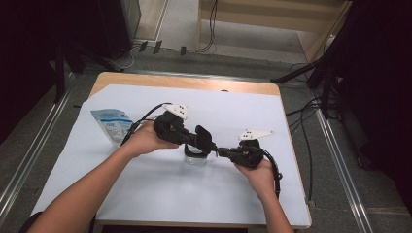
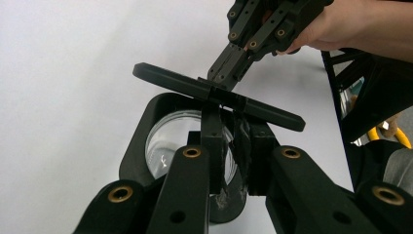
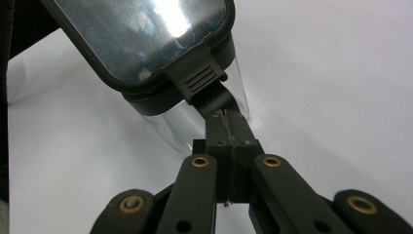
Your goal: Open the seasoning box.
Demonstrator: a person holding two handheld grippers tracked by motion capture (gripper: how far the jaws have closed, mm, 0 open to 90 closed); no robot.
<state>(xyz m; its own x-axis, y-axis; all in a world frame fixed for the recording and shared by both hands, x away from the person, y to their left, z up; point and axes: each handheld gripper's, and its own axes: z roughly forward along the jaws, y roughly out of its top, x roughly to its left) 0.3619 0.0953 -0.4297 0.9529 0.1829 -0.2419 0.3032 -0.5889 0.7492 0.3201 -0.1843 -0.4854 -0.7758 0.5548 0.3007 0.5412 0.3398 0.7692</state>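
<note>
While the right gripper (image 1: 219, 152) pinches the lid (image 3: 146, 36) tab at three o'clock of the jar (image 1: 195, 158), mid-table, keep the left gripper (image 2: 233, 146) clamped on the collar; lift steadily.

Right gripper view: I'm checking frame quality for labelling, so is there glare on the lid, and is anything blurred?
Right gripper view: a bright glare patch on the lid's glossy panel; jaws sharp. Left gripper view: near jaw links soft, clear container readable. High view: table evenly lit, surroundings dark.
</note>
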